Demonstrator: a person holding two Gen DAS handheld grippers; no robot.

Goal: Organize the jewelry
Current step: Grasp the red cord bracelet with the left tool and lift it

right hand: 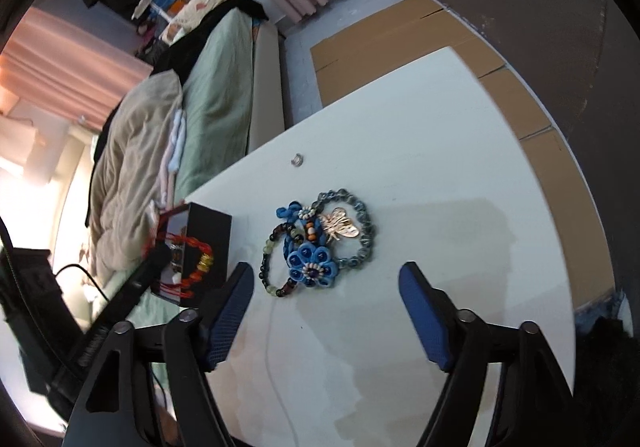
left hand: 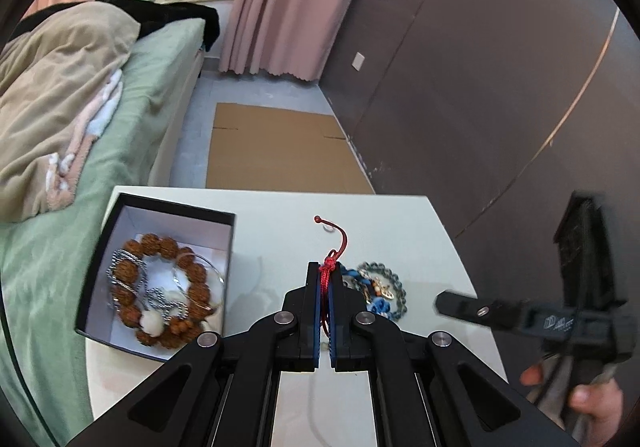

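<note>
My left gripper is shut on a red cord bracelet, whose knotted tail curls up past the fingertips. In the right wrist view that red bracelet hangs in front of the black box. The box is open and holds a brown bead bracelet and a silver chain. On the white table lies a pile: a blue flower piece, a gold butterfly charm, a blue-grey bead bracelet and a dark bead bracelet. My right gripper hovers open just short of the pile, touching nothing.
A small ring lies alone further back on the table. A bed with a beige blanket borders the table on the left, flat cardboard covers the floor beyond, and a dark wall runs along the right. A thin white cable crosses the near table.
</note>
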